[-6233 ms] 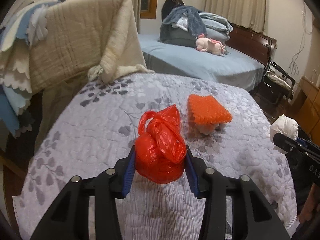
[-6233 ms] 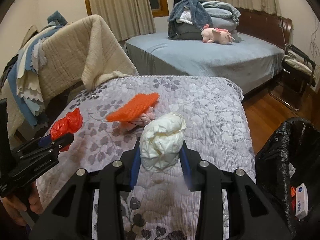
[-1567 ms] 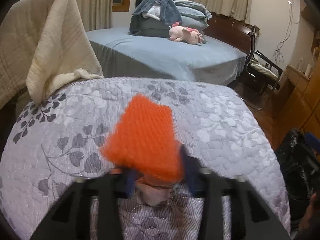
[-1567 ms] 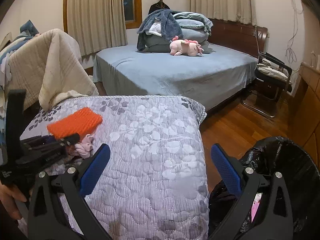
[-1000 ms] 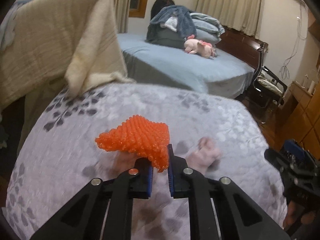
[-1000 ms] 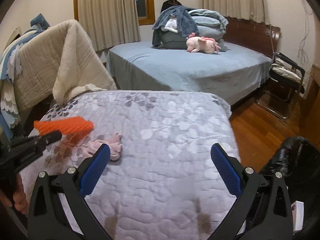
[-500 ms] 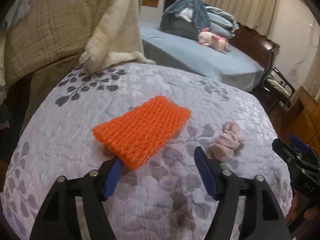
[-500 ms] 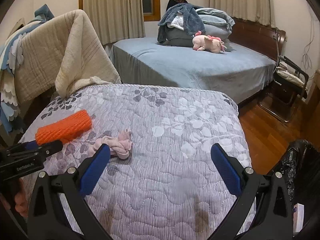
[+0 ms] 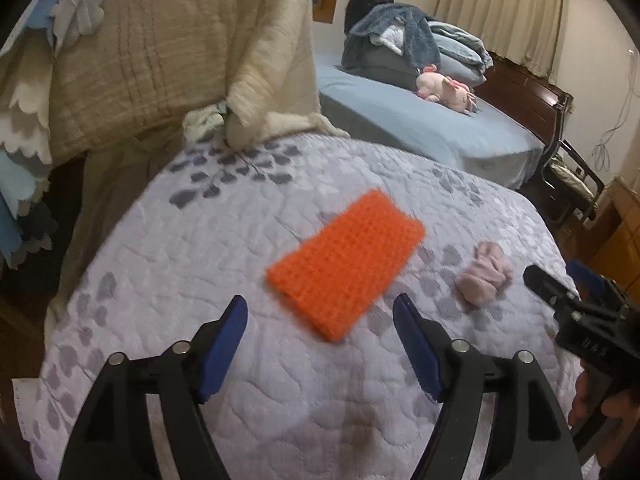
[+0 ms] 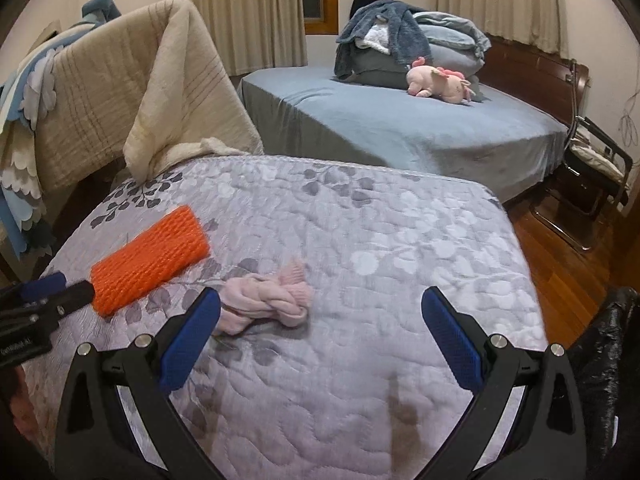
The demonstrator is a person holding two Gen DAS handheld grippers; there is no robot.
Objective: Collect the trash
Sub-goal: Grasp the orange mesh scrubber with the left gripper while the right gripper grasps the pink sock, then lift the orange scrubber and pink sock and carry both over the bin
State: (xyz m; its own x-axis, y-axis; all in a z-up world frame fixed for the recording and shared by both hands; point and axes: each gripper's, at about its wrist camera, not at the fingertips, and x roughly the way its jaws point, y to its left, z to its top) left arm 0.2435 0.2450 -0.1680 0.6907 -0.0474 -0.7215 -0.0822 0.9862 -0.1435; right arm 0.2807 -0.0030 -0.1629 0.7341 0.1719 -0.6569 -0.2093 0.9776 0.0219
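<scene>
An orange foam net sleeve (image 9: pixel 346 263) lies flat on the grey leaf-patterned quilt (image 9: pixel 200 240), just beyond my open, empty left gripper (image 9: pixel 320 316). A crumpled pink sock bundle (image 9: pixel 484 272) lies to its right. In the right wrist view the pink bundle (image 10: pixel 266 300) sits by the left finger of my open, empty right gripper (image 10: pixel 320 316), and the orange sleeve (image 10: pixel 150 260) is at the left, near the left gripper's tip (image 10: pixel 52 296). A black trash bag (image 10: pixel 604 360) shows at the right edge.
A beige blanket (image 9: pixel 160 52) hangs over a rack at the left rear. A blue bed (image 10: pixel 400 132) with piled bedding and a pink plush toy (image 10: pixel 438 82) stands behind. A folding chair (image 10: pixel 592 176) and wood floor (image 10: pixel 560 264) lie to the right.
My left gripper has drawn back from the orange sleeve, which now lies clear of the jaws. The right gripper has moved closer to the pink bundle, still open.
</scene>
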